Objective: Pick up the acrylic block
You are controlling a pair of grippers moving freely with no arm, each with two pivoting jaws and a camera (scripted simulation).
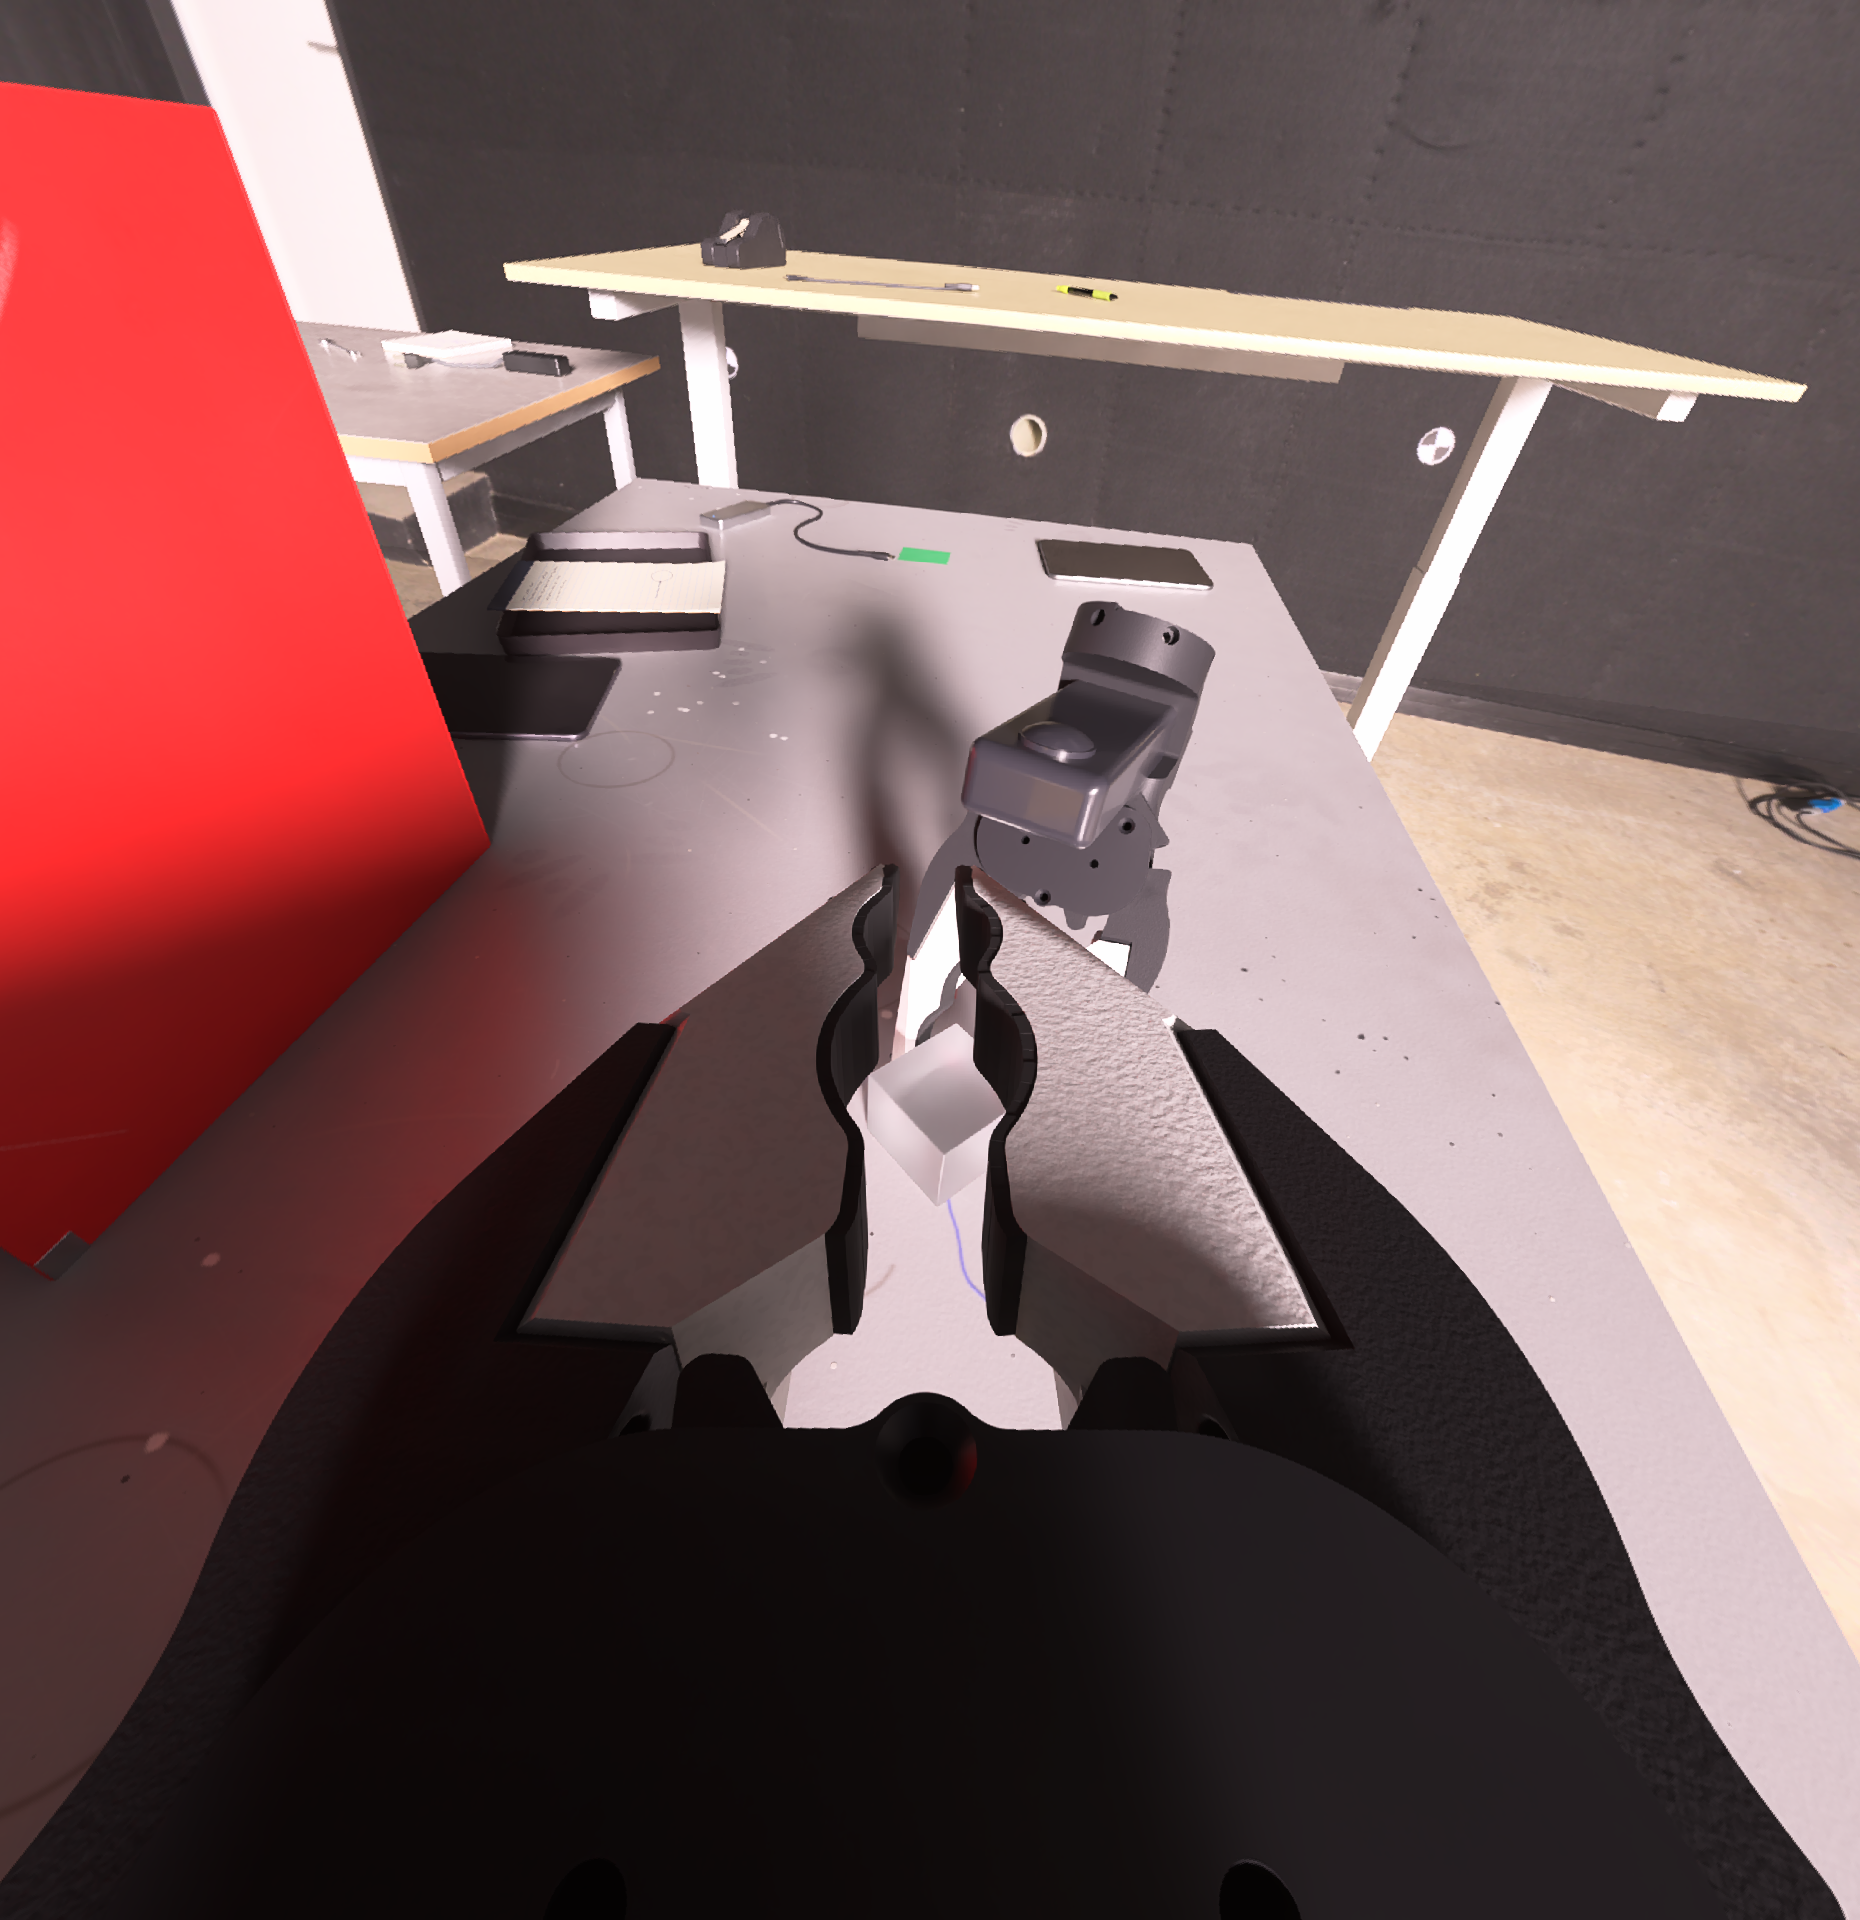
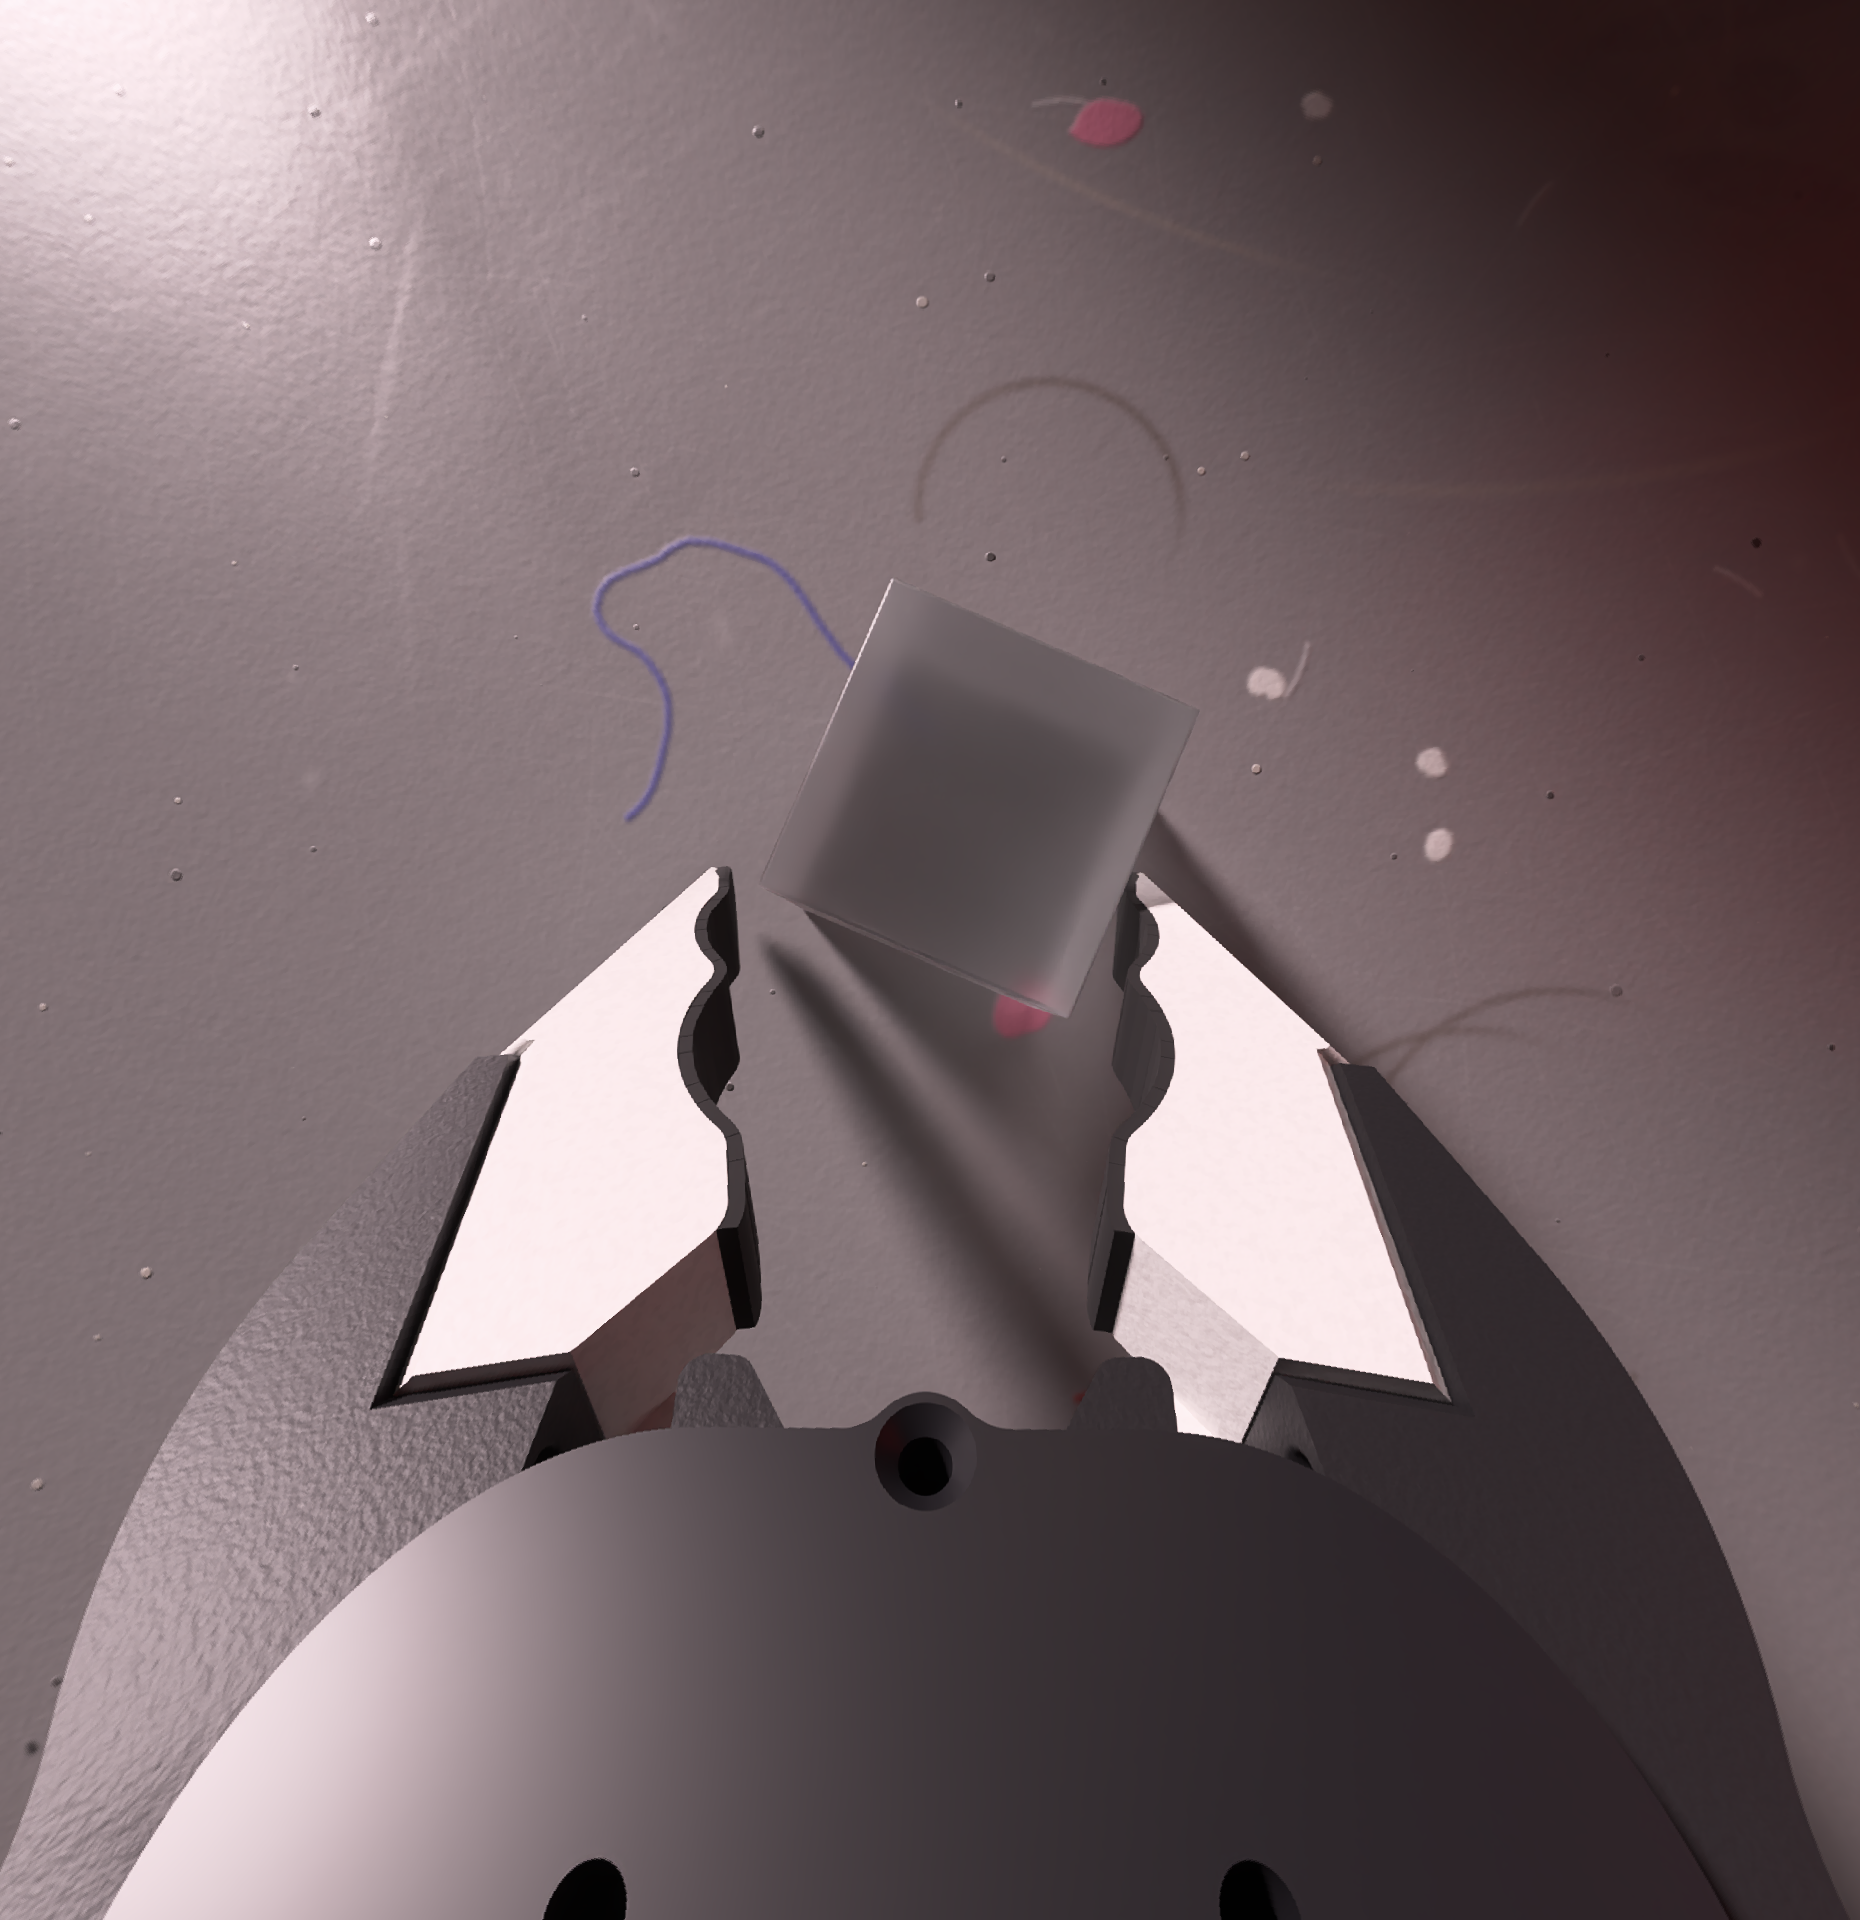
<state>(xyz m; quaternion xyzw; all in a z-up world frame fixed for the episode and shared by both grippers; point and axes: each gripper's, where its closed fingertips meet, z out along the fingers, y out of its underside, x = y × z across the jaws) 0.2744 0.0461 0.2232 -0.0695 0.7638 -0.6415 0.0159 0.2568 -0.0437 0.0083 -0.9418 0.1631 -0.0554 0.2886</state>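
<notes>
The acrylic block (image 2: 973,790) is a frosted clear cube standing on the grey table (image 2: 334,520). My right gripper (image 2: 926,894) is open and points down at it. The block lies just beyond the fingertips, with its near corner close to the right finger (image 2: 1139,997). In the left wrist view the block (image 1: 931,1127) shows through the narrow gap of my left gripper (image 1: 926,878), which holds nothing and stays back from it. The right gripper (image 1: 941,1013) hangs over the block there, its fingertips partly hidden behind my left fingers.
A red panel (image 1: 178,623) stands along the table's left side. A tray with paper (image 1: 614,592), a dark tablet (image 1: 521,691), a green card (image 1: 924,556) and a grey slab (image 1: 1123,566) lie at the far end. The table edge (image 1: 1528,1049) runs along the right. A blue thread (image 2: 656,665) lies beside the block.
</notes>
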